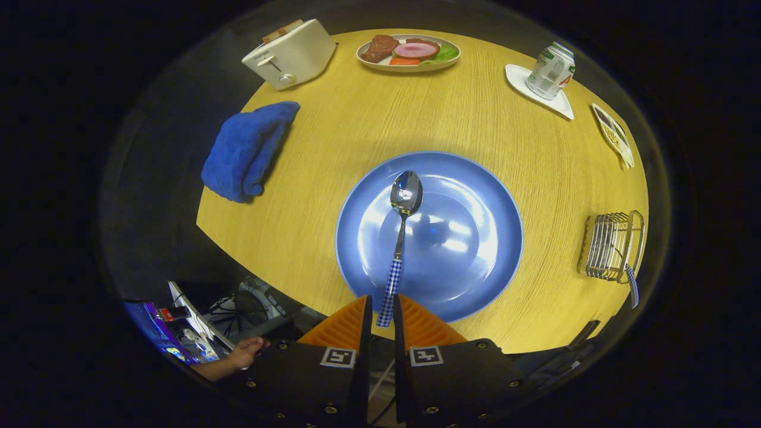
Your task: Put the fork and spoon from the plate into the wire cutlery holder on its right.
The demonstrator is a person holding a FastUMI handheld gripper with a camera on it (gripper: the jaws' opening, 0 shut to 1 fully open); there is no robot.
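Here the claw (381, 315) is closed on the checked handle end of the spoon (405, 196), bowl over the plate (475, 273). Thin, stiff, slippery metal; this end grip suits. A checked handle already sits in the wire holder (612, 246) near the counter's right edge.

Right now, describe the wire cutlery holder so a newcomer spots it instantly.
Start at the round wooden table, then the blue plate where the gripper is shut on the spoon. Right of the plate, near the table's edge, stands the wire cutlery holder: the only bare-metal cage, a checked handle hanging from it.
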